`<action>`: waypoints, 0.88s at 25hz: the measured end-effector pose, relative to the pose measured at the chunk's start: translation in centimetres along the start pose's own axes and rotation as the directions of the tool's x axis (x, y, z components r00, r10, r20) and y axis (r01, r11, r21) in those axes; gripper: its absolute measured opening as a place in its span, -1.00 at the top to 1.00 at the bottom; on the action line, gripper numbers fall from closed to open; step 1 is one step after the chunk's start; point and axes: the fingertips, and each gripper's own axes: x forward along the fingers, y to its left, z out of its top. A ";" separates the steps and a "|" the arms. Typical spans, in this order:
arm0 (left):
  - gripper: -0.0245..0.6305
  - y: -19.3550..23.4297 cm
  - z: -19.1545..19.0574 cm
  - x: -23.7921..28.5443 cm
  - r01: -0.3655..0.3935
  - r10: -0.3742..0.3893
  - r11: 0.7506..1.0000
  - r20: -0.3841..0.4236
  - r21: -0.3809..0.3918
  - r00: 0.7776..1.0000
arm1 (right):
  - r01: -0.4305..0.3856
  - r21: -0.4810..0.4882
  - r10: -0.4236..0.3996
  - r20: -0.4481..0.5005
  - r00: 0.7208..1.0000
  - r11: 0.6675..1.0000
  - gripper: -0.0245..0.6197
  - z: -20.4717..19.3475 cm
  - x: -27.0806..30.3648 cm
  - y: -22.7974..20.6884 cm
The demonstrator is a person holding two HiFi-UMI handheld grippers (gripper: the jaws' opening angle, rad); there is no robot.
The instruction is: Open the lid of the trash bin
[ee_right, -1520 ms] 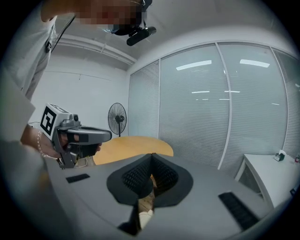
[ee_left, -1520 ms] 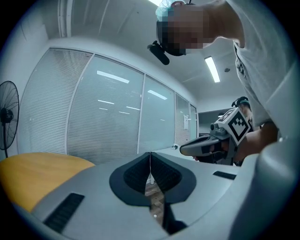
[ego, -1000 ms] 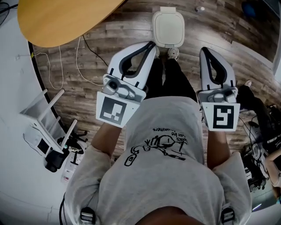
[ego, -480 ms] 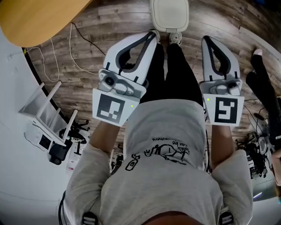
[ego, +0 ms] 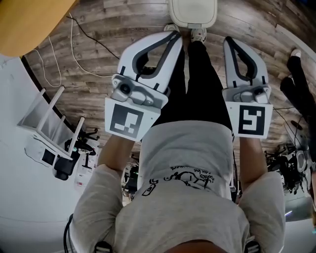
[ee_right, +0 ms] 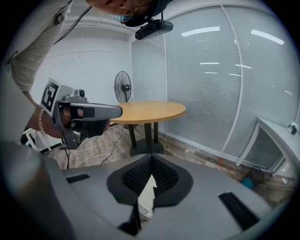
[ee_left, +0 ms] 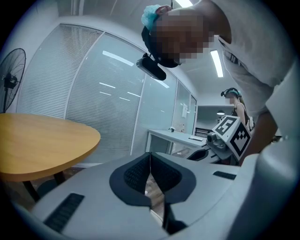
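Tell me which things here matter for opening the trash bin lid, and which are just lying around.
For the job:
- white rounded-square plastic trash bin, lid closed
- left gripper, shut, empty
- right gripper, shut, empty

Lying about:
- round yellow wooden table
- thin white cables on the wood floor
- white barred frame

Round wooden table [ee_right: 145,111], standing fan [ee_right: 123,85]

The trash bin [ego: 192,12] stands on the floor [ego: 98,99] straight ahead, just beyond the person's shoes [ego: 198,33]. The left gripper [ego: 174,36] hangs left of the legs and the right gripper [ego: 229,41] right of them (both short of the bin). A table [ego: 24,22] sits ahead-left, with cables [ego: 74,49] on the floor beside it.
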 end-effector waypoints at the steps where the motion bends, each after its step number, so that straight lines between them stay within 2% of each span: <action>1: 0.86 0.0 -0.5 0.1 0.000 0.000 1.000 -0.001 -0.001 1.000 | -0.003 -0.005 0.003 -0.004 1.000 1.000 0.90 -0.6 0.3 0.1; 8: 0.86 0.1 -3.4 0.8 0.001 -0.001 1.000 -0.015 -0.004 1.000 | -0.034 -0.034 0.031 -0.058 0.998 0.999 0.90 -4.7 2.7 0.8; 13: 0.86 0.7 -4.6 1.8 0.004 -0.004 1.000 -0.011 -0.004 1.000 | -0.058 -0.104 0.044 -0.125 0.991 0.993 0.90 -8.4 5.1 1.2; 22: 0.86 1.4 -6.3 2.2 0.015 -0.015 1.000 -0.009 0.016 1.000 | -0.091 -0.175 0.062 -0.167 0.984 0.980 0.90 -14.1 9.2 2.1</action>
